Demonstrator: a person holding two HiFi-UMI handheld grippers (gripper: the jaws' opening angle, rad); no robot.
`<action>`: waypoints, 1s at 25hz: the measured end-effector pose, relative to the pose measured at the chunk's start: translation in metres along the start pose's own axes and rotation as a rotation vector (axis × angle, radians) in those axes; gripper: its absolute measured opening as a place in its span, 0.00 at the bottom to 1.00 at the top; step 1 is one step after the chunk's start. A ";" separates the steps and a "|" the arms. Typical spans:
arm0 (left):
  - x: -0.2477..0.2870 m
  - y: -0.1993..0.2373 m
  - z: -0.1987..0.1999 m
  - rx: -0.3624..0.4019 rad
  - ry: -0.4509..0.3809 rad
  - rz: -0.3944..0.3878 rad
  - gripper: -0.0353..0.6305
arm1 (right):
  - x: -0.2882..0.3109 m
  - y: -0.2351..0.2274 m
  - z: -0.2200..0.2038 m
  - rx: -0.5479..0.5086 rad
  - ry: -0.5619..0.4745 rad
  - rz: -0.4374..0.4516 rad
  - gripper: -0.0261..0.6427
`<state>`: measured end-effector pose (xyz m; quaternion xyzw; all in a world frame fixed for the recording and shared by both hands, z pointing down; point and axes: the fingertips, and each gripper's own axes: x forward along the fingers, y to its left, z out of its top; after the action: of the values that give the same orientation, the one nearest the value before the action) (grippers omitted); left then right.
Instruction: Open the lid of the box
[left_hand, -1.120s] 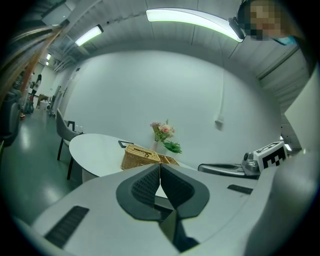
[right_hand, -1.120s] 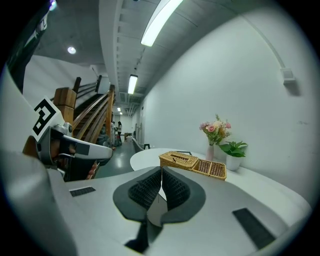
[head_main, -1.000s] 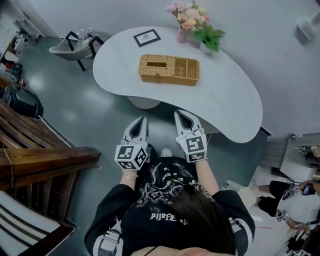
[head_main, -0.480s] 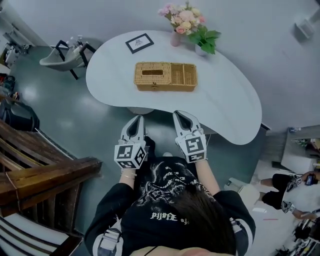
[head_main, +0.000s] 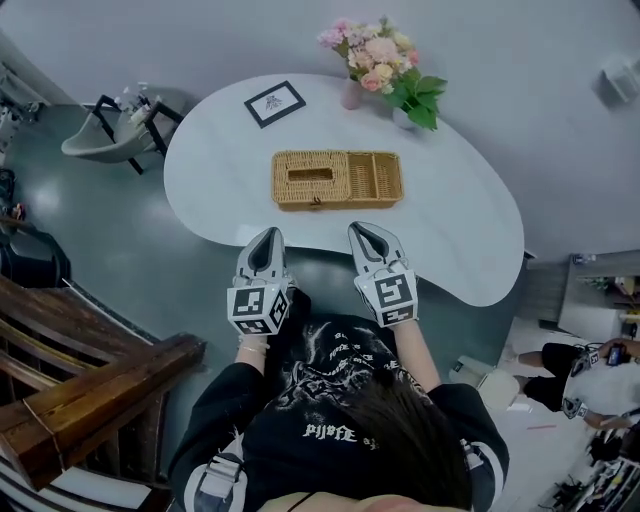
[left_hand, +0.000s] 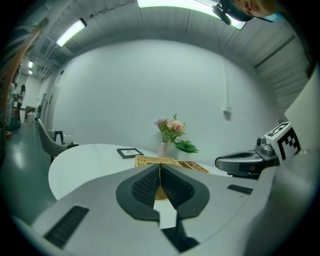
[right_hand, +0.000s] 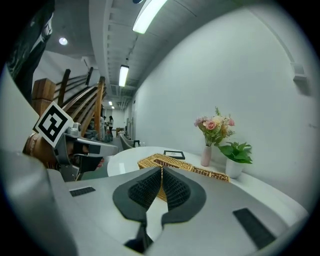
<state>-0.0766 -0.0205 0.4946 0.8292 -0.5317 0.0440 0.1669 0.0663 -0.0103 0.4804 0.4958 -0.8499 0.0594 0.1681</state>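
Observation:
A woven wicker box (head_main: 337, 179) lies on the white curved table (head_main: 450, 240); its left part has a lid with a slot, its right part is an uncovered compartment. The box also shows ahead in the left gripper view (left_hand: 172, 162) and the right gripper view (right_hand: 172, 164). My left gripper (head_main: 265, 240) is shut and empty at the table's near edge, short of the box. My right gripper (head_main: 367, 235) is shut and empty beside it, its tips over the table's near edge. Neither touches the box.
A framed card (head_main: 275, 103), a vase of pink flowers (head_main: 365, 52) and a potted green plant (head_main: 417, 100) stand at the table's far side. A grey chair (head_main: 105, 135) is to the left, wooden stairs (head_main: 90, 390) at lower left. A person (head_main: 590, 380) is at the right.
Both grippers have moved forward toward the table, and the box now lies nearer to their tips. Both stay shut.

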 end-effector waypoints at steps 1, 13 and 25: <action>0.006 0.005 0.003 0.004 0.003 -0.005 0.09 | 0.006 -0.002 0.002 -0.004 0.005 0.000 0.08; 0.075 0.053 0.028 0.045 0.032 -0.113 0.09 | 0.071 -0.007 0.018 -0.065 0.095 0.067 0.17; 0.104 0.094 0.039 0.057 0.065 -0.124 0.09 | 0.105 0.011 0.002 -0.148 0.277 0.279 0.29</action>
<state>-0.1199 -0.1586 0.5057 0.8629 -0.4724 0.0754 0.1629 0.0089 -0.0916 0.5153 0.3470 -0.8812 0.0871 0.3092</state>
